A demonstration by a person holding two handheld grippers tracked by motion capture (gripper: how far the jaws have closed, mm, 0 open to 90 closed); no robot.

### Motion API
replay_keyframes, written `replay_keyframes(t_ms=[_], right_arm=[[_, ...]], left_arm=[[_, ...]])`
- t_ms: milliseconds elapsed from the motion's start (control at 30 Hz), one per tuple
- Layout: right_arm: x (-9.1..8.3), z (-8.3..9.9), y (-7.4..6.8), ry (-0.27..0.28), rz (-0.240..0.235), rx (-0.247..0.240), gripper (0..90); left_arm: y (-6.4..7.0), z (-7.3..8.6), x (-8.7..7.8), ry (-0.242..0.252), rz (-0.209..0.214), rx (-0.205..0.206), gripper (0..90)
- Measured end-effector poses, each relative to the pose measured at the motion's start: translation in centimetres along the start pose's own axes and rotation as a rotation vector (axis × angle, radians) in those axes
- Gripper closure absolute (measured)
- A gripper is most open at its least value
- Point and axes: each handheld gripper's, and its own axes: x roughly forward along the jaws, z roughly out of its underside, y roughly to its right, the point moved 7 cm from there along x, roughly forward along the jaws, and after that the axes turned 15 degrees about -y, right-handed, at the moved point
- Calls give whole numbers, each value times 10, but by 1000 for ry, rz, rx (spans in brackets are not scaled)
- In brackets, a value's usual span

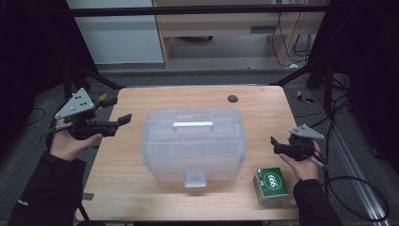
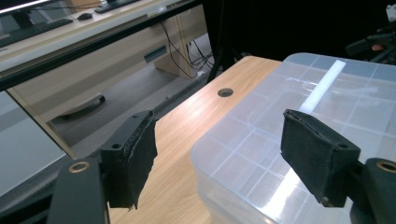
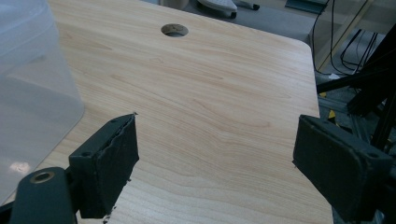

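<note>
The clear plastic storage box [image 1: 194, 143] is sitting in the middle of the wooden table [image 1: 263, 101], lid shut, its white handle [image 1: 192, 125] lying flat on top and its front latch [image 1: 195, 178] facing the person; a small green carton [image 1: 271, 184] is standing near the box's front right corner, apart from it. The left gripper [image 1: 126, 119] is hovering off the box's left side with its jaws spread wide and holding nothing; in the left gripper view its 2 pads [image 2: 135, 156] are framing the lid's near corner without touching it. The right gripper [image 1: 274, 141] is hovering to the right of the box, jaws also wide and empty, pointing at bare table.

Judging from this, the step in hand is the approach to the box, probably to open it. To do it well, the person is best bringing 1 gripper down to steady the lid or side wall while the other is reaching for the front latch; the plastic looks smooth and light, so a square, slow pinch is advisable, keeping the right arm off the carton.
</note>
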Motion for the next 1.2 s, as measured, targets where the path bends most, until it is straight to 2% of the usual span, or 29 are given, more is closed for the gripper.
replay_keyframes(t_ms=[600,733,800,833,867,900,933,1167,1200], right_arm=[[2,2,1,-12,-1,-1,138],[3,2,1,-13,-2,-2,138],[3,2,0,-16,-4,-3,138],[4,2,0,-18,-3,-5,138],[4,2,0,-18,-5,-2,139],[4,2,0,-17,-10,1,138],[5,2,0,-18,-10,3,139],[5,2,-1,-31,-3,-6,142],[5,2,-1,-30,-5,-2,143]], left_arm=[[20,-18,6,-59,46,103,254],[23,-20,7,-61,57,110,254],[27,-22,7,-78,70,144,255],[27,-22,7,-78,70,144,255],[30,-23,7,-92,76,165,255],[30,-23,7,-92,76,165,255],[33,-24,7,-106,89,182,254],[38,-29,11,-136,79,224,254],[39,-29,13,-151,64,244,254]])
